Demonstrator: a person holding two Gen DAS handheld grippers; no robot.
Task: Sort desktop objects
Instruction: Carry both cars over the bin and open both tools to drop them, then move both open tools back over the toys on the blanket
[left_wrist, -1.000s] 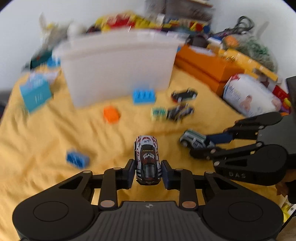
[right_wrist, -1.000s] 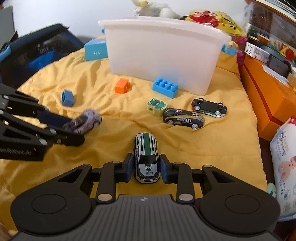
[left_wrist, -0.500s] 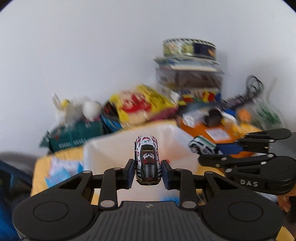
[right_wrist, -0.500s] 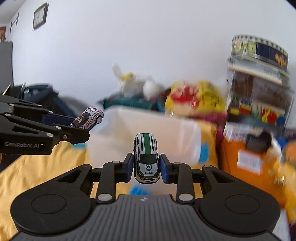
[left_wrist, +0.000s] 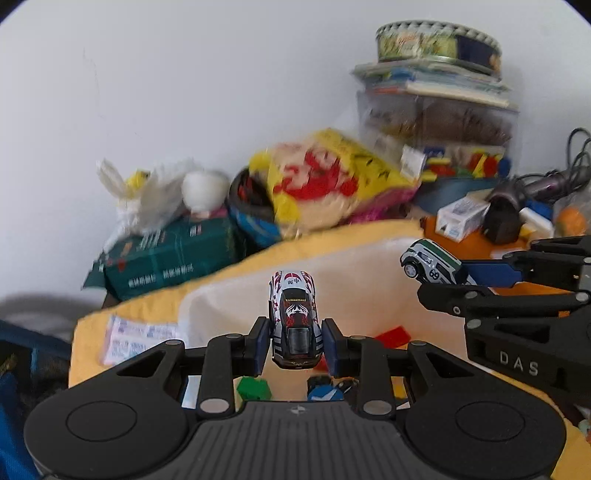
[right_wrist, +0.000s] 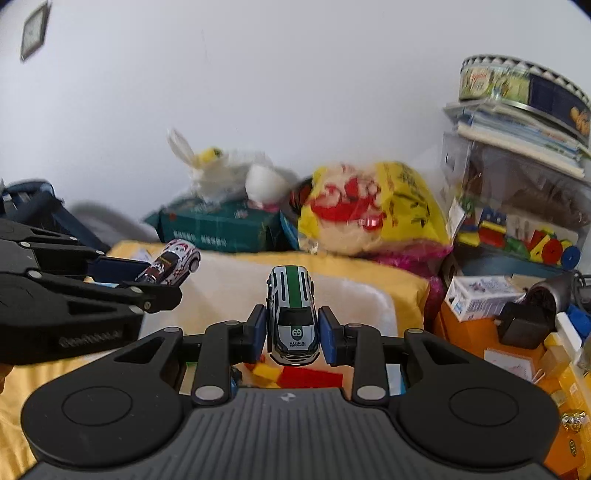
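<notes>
My left gripper (left_wrist: 294, 345) is shut on a white toy car with red and black flames (left_wrist: 294, 314). My right gripper (right_wrist: 293, 334) is shut on a white toy car with a green stripe and number 69 (right_wrist: 293, 314). Both are held over the open white plastic bin (left_wrist: 369, 280), whose far rim shows in the right wrist view (right_wrist: 354, 295). Inside the bin lie colored blocks: a green one (left_wrist: 254, 388), a red one (right_wrist: 310, 376), a yellow one (right_wrist: 266, 369). The right gripper with its car (left_wrist: 430, 262) shows at the right of the left view; the left gripper's car (right_wrist: 171, 260) at the left of the right view.
The bin stands on a yellow cloth (right_wrist: 399, 284). Behind it are a green box (right_wrist: 221, 225), a yellow and red bag (right_wrist: 373, 206), a white plastic bag (right_wrist: 221, 166), and stacked containers with a round tin (right_wrist: 517, 85). An orange box (right_wrist: 465, 332) with clutter is at right.
Both grippers have risen from the cloth with their cars and moved forward over the bin. The view now looks into the bin's opening, with blocks visible below the fingers.
</notes>
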